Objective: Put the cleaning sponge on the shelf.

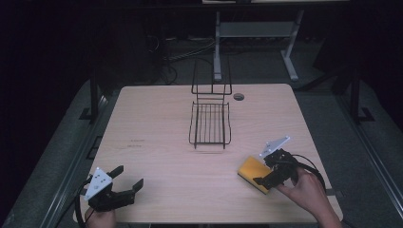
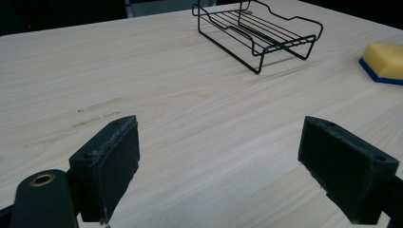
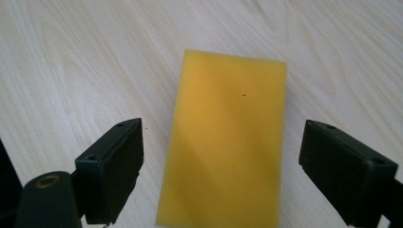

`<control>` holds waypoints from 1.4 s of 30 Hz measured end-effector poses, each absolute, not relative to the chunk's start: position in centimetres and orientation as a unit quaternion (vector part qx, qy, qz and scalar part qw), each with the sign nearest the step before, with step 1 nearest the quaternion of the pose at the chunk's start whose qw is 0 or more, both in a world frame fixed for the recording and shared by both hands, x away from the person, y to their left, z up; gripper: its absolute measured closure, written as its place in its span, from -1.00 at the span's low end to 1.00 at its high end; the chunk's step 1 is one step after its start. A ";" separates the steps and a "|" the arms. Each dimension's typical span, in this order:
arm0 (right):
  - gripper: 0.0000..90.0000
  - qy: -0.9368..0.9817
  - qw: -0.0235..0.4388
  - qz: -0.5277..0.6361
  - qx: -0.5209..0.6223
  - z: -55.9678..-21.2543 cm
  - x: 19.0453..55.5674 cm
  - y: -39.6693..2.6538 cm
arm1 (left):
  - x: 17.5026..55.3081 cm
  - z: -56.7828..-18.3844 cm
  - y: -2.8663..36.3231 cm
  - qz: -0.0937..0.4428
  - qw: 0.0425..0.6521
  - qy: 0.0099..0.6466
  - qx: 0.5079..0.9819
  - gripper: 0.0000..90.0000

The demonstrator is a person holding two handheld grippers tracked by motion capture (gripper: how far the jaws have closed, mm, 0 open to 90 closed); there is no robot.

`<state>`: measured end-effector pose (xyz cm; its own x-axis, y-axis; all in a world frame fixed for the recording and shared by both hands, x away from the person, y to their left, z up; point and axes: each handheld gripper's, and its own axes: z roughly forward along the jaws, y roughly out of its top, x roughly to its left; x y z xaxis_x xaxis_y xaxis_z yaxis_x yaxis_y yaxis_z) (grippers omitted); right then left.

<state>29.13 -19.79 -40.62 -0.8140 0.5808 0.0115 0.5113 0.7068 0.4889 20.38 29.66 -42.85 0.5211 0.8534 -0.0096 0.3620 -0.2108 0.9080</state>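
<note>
Right claw (image 1: 269,175) is spread wide over the yellow sponge (image 1: 253,173), one jaw on either side of it, not touching it as far as I can see. Sponge lies flat near the right front corner of the bench (image 1: 157,133) and has a blue underside. Left claw (image 1: 127,178) is wide open too, holding nothing, at the front left. Black wire rack (image 1: 209,124) sits mid-bench, well apart from both.

I count one yellow sponge (image 3: 227,142) on my table (image 1: 157,156), blue along its underside. There is one black wire rack (image 1: 209,122); its upright back looks like part of the same piece, though the dark background makes that hard to confirm. I hold two grippers, left gripper (image 1: 127,179) and right gripper (image 1: 266,173).
</note>
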 end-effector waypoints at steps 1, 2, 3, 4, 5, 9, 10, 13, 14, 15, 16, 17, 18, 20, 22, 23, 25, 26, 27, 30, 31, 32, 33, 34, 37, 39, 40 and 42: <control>-0.67 0.922 0.071 0.239 0.297 -40.7 29.2 -19.6 | 20.4 -42.8 29.6 0.261 0.472 0.414 0.733 -0.71; -0.67 0.924 0.069 0.232 0.297 -40.9 29.4 -19.4 | 20.4 -42.8 29.6 0.261 0.472 0.414 0.733 -0.71; -0.67 0.924 0.069 0.232 0.297 -40.9 29.4 -19.4 | 20.4 -42.8 29.6 0.261 0.472 0.414 0.733 -0.71; -0.67 0.925 0.069 0.231 0.295 -41.0 29.6 -19.3 | 20.4 -42.9 29.6 0.260 0.472 0.414 0.733 -0.71; -0.67 0.924 0.069 0.230 0.296 -41.1 29.6 -19.2 | 20.4 -42.9 29.6 0.260 0.472 0.414 0.734 -0.71; -0.67 0.926 0.066 0.224 0.296 -41.3 29.9 -18.9 | 20.4 -42.9 29.6 0.260 0.472 0.414 0.733 -0.71; -0.67 0.927 0.068 0.222 0.294 -41.4 30.0 -18.9 | 20.4 -42.9 29.6 0.260 0.472 0.414 0.733 -0.71; -0.67 0.928 0.067 0.216 0.296 -41.6 30.1 -18.7 | 20.4 -42.9 29.6 0.260 0.473 0.414 0.733 -0.71; -0.67 0.928 0.066 0.213 0.298 -41.7 30.1 -18.7 | 20.4 -42.8 29.6 0.260 0.473 0.414 0.733 -0.71; -0.67 0.929 0.066 0.212 0.297 -41.8 30.2 -18.7 | 20.4 -42.8 29.7 0.260 0.473 0.414 0.733 -0.71; -0.67 0.929 0.066 0.209 0.297 -41.8 30.2 -18.6 | 20.4 -42.8 29.7 0.260 0.473 0.415 0.733 -0.71; -0.67 0.929 0.066 0.208 0.298 -41.9 30.3 -18.5 | 20.4 -42.8 29.7 0.260 0.474 0.415 0.732 -0.71; -0.67 0.930 0.066 0.205 0.298 -42.0 30.3 -18.5 | 20.4 -42.8 29.7 0.260 0.474 0.415 0.732 -0.71; -0.67 0.931 0.066 0.201 0.298 -42.1 30.4 -18.4 | 20.4 -42.8 29.7 0.259 0.474 0.415 0.732 -0.71; -0.66 0.931 0.065 0.198 0.298 -42.3 30.5 -18.3 | 20.4 -42.8 29.7 0.260 0.474 0.415 0.732 -0.71; -0.66 0.932 0.065 0.196 0.297 -42.4 30.5 -18.3 | 20.4 -42.8 29.7 0.260 0.475 0.415 0.732 -0.71; -0.65 0.933 0.067 0.192 0.296 -42.6 30.5 -18.2 | 20.3 -42.8 29.7 0.260 0.475 0.415 0.731 -0.71; -0.65 0.934 0.066 0.191 0.296 -42.7 30.5 -18.1 | 20.3 -42.8 29.7 0.259 0.477 0.416 0.730 -0.71; -0.65 0.934 0.066 0.189 0.295 -42.8 30.6 -18.0 | 20.3 -42.8 29.7 0.259 0.477 0.416 0.730 -0.71; -0.59 0.936 0.068 0.182 0.293 -42.9 30.6 -18.0 | 20.3 -42.8 29.7 0.261 0.476 0.416 0.730 -0.71; -0.58 0.936 0.067 0.182 0.294 -43.0 30.6 -18.0 | 20.3 -42.8 29.8 0.261 0.476 0.415 0.730 -0.71; -0.58 0.936 0.067 0.181 0.294 -43.0 30.6 -18.0 | 20.3 -42.8 29.8 0.261 0.476 0.415 0.730 -0.71; -0.58 0.936 0.068 0.179 0.294 -43.1 30.6 -17.9 | 20.3 -42.8 29.8 0.261 0.475 0.415 0.730 -0.71; -0.58 0.936 0.068 0.179 0.294 -43.1 30.6 -17.9 | 20.3 -42.8 29.8 0.261 0.475 0.415 0.730 -0.71; -0.57 0.937 0.068 0.175 0.294 -43.1 30.6 -17.8 | 20.3 -42.8 29.8 0.261 0.476 0.416 0.730 -0.71; -0.55 0.937 0.067 0.174 0.295 -43.2 30.6 -17.8 | 20.3 -42.8 29.8 0.261 0.476 0.416 0.730 -0.71; -0.55 0.937 0.066 0.174 0.296 -43.2 30.6 -17.8 | 20.3 -42.8 29.8 0.261 0.476 0.416 0.730 -0.71; -0.52 0.937 0.065 0.174 0.297 -43.2 30.7 -17.8 | 20.3 -42.8 29.8 0.261 0.476 0.416 0.730 -0.71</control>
